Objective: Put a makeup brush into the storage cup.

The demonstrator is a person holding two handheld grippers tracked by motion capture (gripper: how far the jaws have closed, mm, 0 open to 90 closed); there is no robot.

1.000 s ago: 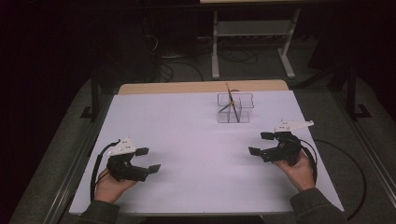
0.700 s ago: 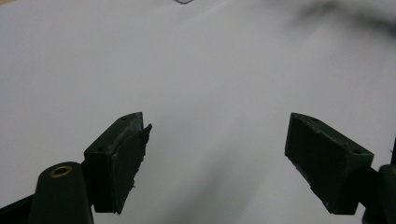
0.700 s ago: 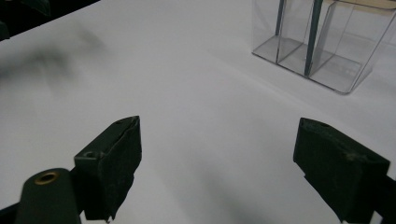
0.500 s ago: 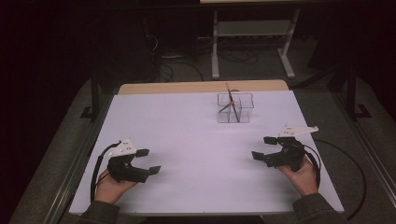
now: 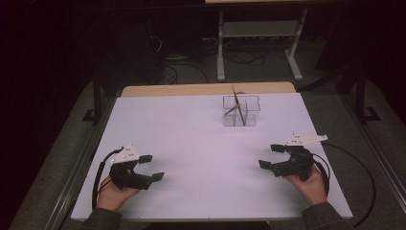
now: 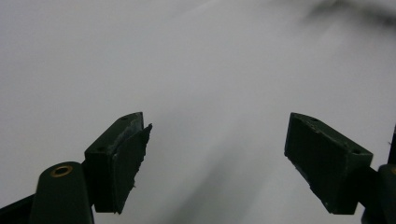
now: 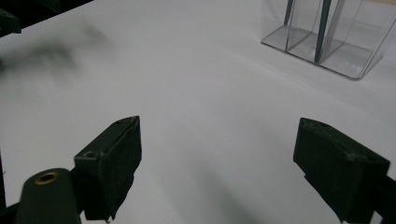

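Observation:
A clear plastic divided box [image 5: 241, 110] stands at the back of the white table, right of centre, with a thin stick leaning in it; the same box [image 7: 327, 39] appears at the top right of the right gripper view. Near the table's front left, a hand holds my left gripper [image 5: 152, 167] open, nothing between its jaws [image 6: 217, 158]. At the front right, another hand holds my right gripper [image 5: 271, 156] open and empty [image 7: 219, 163], pointing left across the table.
The white table top [image 5: 201, 143] has a bare wooden strip [image 5: 206, 89] along its far edge. Behind it, on a dark floor, stands a metal frame with legs [image 5: 258, 38]. Black cables trail from both grippers.
My right gripper has drifted toward the front edge of the table and slightly right. The left gripper has hardly moved.

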